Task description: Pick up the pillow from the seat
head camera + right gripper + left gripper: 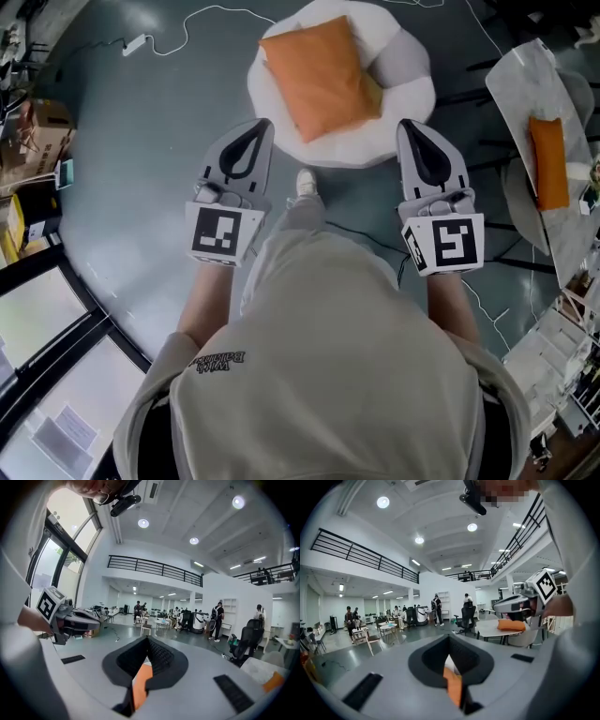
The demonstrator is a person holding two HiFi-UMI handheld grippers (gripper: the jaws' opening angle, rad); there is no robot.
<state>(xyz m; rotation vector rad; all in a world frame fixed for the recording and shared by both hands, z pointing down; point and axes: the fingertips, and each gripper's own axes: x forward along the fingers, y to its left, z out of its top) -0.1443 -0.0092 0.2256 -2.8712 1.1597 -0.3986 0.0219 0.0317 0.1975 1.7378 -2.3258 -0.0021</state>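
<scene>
An orange pillow (pixel 322 75) lies on a round white seat (pixel 412 98) on the floor ahead of me. My left gripper (pixel 265 125) is shut and empty, its tip just off the seat's left rim. My right gripper (pixel 403 127) is also shut and empty, at the seat's right rim. Both stay apart from the pillow. In the left gripper view the shut jaws (pixel 449 637) show a sliver of the orange pillow (pixel 453 686) through their gap. The right gripper view's shut jaws (pixel 147 638) show the same orange pillow (pixel 139 686).
A second orange cushion (pixel 548 161) lies on a marble-topped table (pixel 525 80) at the right. A white cable and power strip (pixel 139 42) trail over the floor at upper left. Cardboard boxes (pixel 42 131) stand at the left edge. My shoe (pixel 306 183) is near the seat.
</scene>
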